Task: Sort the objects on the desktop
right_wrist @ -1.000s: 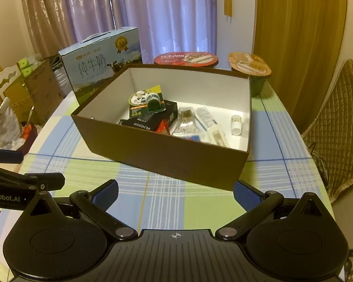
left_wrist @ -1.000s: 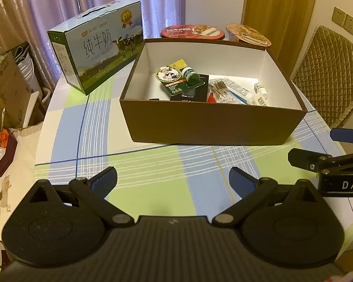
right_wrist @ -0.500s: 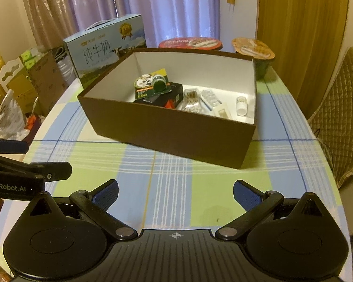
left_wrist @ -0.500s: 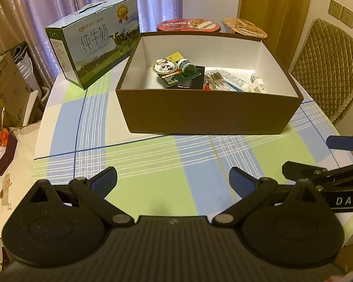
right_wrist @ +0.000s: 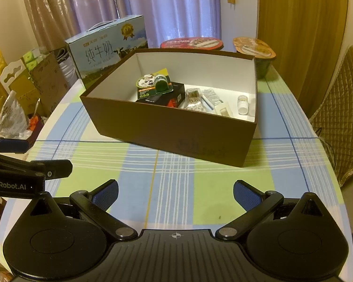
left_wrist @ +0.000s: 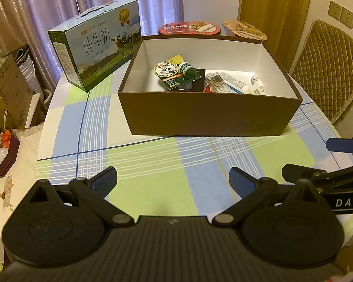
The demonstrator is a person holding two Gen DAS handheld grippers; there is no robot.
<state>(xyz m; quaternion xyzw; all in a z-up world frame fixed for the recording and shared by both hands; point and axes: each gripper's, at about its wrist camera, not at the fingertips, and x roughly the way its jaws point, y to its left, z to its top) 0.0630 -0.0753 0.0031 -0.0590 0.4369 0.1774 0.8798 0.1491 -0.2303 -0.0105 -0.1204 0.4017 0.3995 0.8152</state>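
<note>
Left wrist: one brown box [left_wrist: 207,115], two lidded bowls [left_wrist: 190,28].

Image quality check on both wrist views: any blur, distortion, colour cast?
Left wrist: sharp, warm yellowish cast, fisheye bends the table edge, black vignette corners. Right wrist: same cast and curvature, the brown box in focus, its white inner wall bright but not blown out.

Left gripper [left_wrist: 173,182] and right gripper [right_wrist: 175,193]: matte black housings, ribbed centres, round silver pivot screws, blue-padded fingers [left_wrist: 104,181], white lettering.
</note>
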